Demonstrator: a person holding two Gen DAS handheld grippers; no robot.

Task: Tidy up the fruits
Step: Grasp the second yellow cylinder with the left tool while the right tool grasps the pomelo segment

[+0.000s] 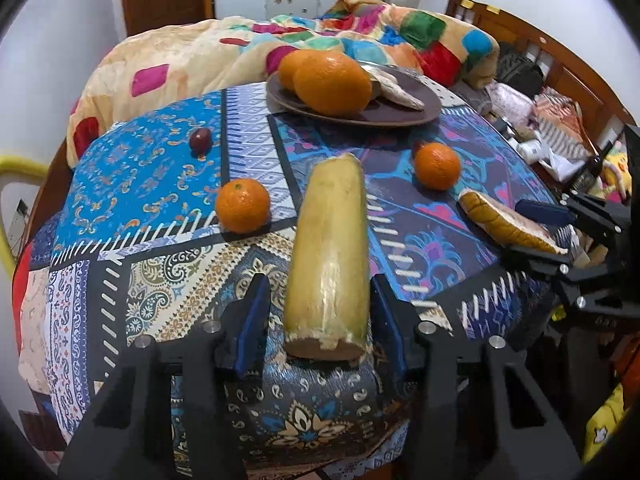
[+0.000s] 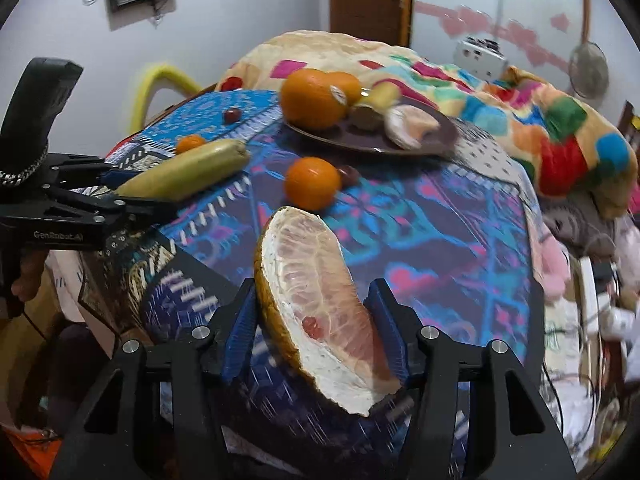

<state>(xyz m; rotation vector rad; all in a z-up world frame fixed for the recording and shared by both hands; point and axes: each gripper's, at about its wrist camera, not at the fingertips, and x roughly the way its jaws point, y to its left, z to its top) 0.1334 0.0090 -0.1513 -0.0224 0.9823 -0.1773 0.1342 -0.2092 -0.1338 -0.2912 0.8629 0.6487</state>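
A peeled yellow banana piece (image 1: pixel 328 256) lies on the patterned cloth, its cut end between the fingers of my left gripper (image 1: pixel 320 320). The jaws stand open, with a gap showing at the left pad. My right gripper (image 2: pixel 316 328) is shut on a pomelo wedge (image 2: pixel 320 312), rind to the left and pink flesh facing up. In the left wrist view that wedge (image 1: pixel 508 220) sits at the right edge. A brown plate (image 1: pixel 400 120) at the back holds two large oranges (image 1: pixel 332 82) and a pomelo piece (image 1: pixel 396 88). Two small oranges (image 1: pixel 242 210) (image 1: pixel 437 166) and a dark red fruit (image 1: pixel 200 140) lie loose.
A colourful blanket (image 1: pixel 240 44) is piled behind the plate. The cloth-covered surface drops off at the near and right edges, with cluttered items (image 1: pixel 552 136) beyond on the right. A second dark red fruit (image 2: pixel 350 176) sits beside the small orange in the right wrist view.
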